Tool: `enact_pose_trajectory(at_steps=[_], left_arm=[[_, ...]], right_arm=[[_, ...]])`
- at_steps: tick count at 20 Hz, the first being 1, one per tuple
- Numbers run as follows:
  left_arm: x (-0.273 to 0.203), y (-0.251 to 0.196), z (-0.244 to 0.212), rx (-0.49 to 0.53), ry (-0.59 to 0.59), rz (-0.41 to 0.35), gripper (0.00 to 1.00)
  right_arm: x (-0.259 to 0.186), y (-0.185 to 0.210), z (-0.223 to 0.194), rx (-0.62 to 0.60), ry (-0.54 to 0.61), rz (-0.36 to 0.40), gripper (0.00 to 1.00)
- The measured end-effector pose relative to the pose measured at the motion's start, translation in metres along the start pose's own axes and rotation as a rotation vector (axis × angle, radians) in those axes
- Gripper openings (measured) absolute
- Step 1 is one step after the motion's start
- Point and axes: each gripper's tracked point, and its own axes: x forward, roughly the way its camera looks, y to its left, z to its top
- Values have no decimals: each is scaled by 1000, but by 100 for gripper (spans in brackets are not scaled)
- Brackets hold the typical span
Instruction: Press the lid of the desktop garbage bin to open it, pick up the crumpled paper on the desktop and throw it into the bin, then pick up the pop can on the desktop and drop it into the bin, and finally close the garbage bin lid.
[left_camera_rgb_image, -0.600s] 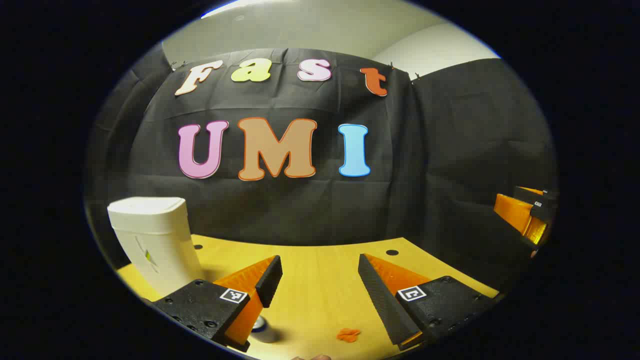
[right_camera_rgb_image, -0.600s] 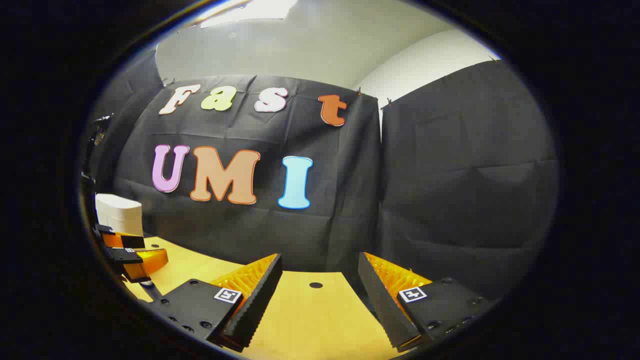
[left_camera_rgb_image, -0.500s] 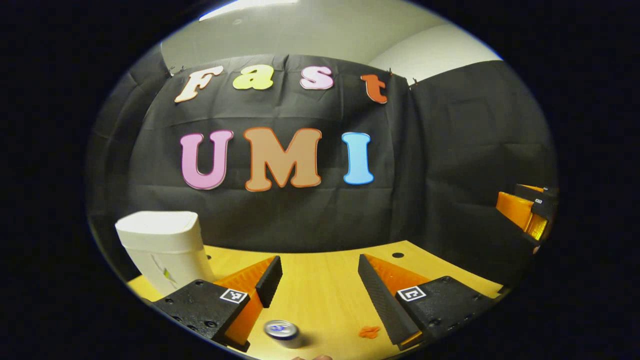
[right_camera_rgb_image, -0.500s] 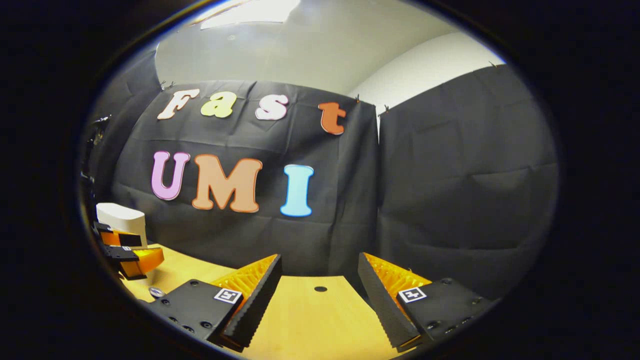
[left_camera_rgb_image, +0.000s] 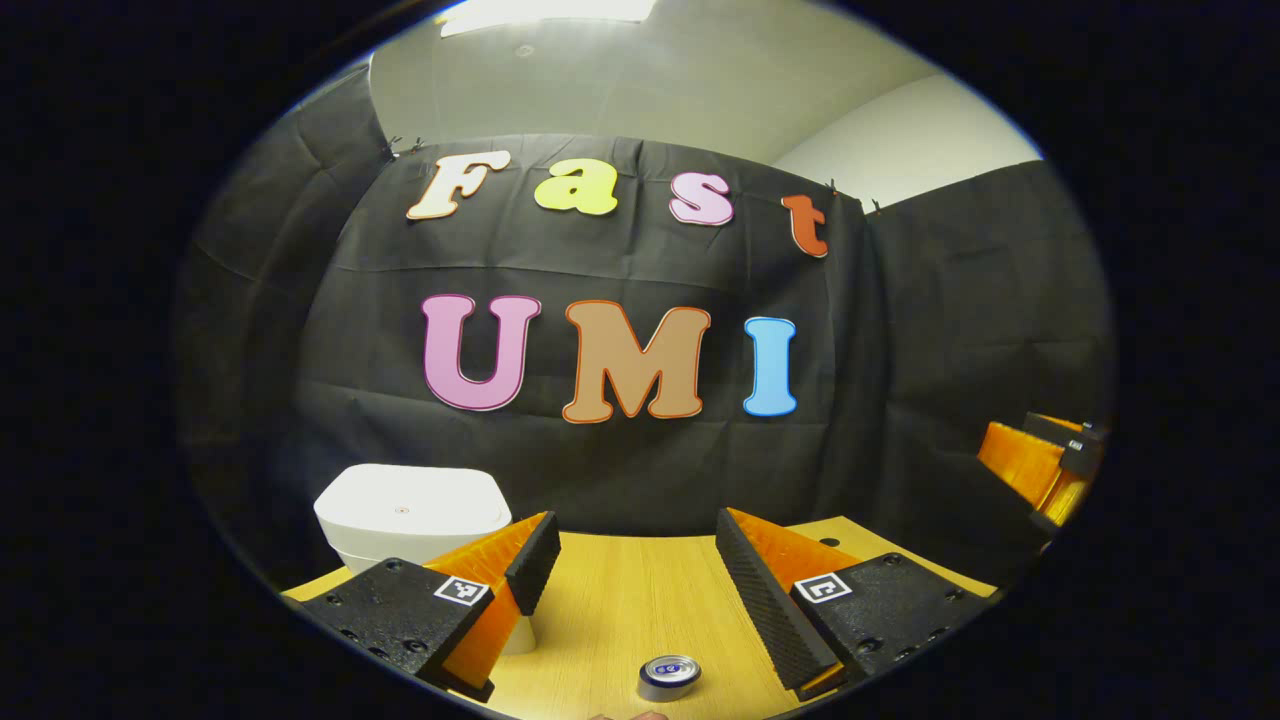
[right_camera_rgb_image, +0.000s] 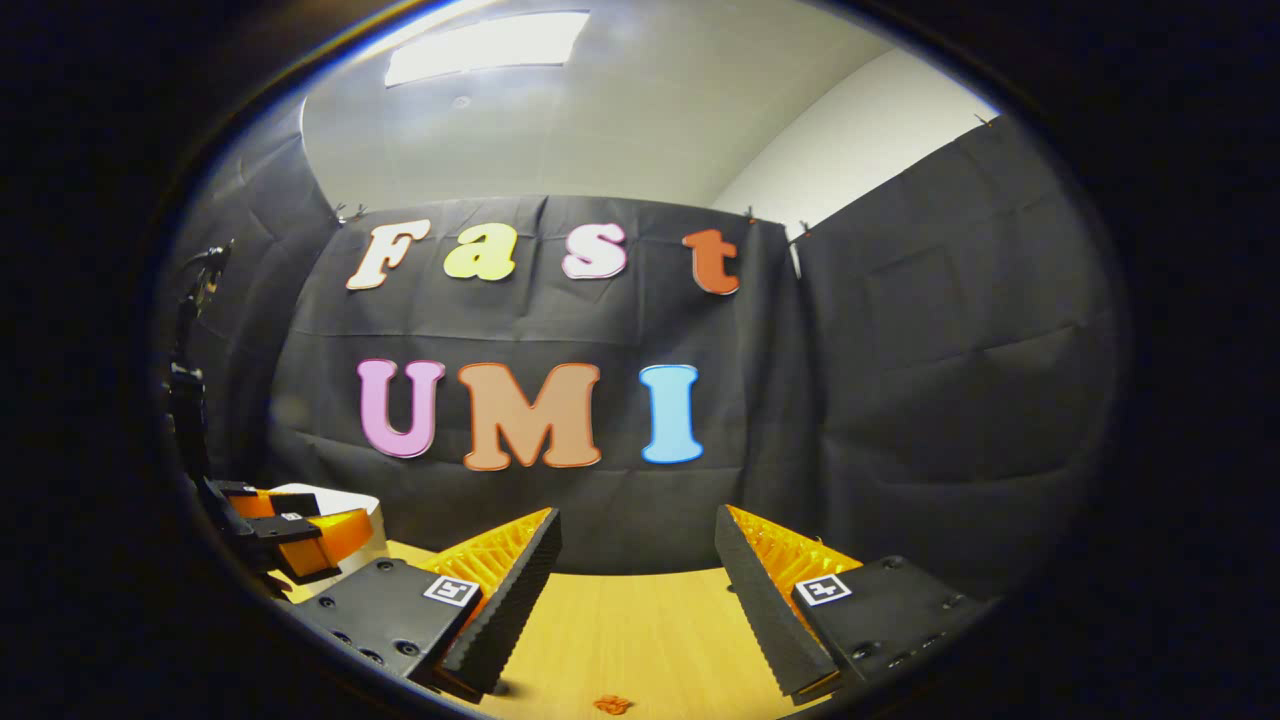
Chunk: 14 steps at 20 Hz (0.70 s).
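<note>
The bin (left_camera_rgb_image: 405, 512) is sitting on the counter (left_camera_rgb_image: 620, 600) with its lid down, at the left of our left gripper view, partly behind the left gripper's (left_camera_rgb_image: 630, 570) near finger. The can (left_camera_rgb_image: 668, 676) is standing upright between and below that gripper's spread fingers, which we are holding empty. In the right gripper view, we are keeping the right gripper (right_camera_rgb_image: 635, 590) spread and empty too, with a small orange scrap (right_camera_rgb_image: 611, 704) lying on the counter below it.
</note>
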Motion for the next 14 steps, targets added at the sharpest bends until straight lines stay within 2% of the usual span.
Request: enact_pose_trajectory(at_steps=[4,8,14], left_arm=[[-4,16,12,23,-25,52,96],[-8,15,7,21,-17,65,94],[-13,12,5,24,-3,85,96]], right_arm=[[13,6,2,1,7,41,100],[20,1,-7,18,42,57,99],[16,-9,-3,7,22,58,99]])
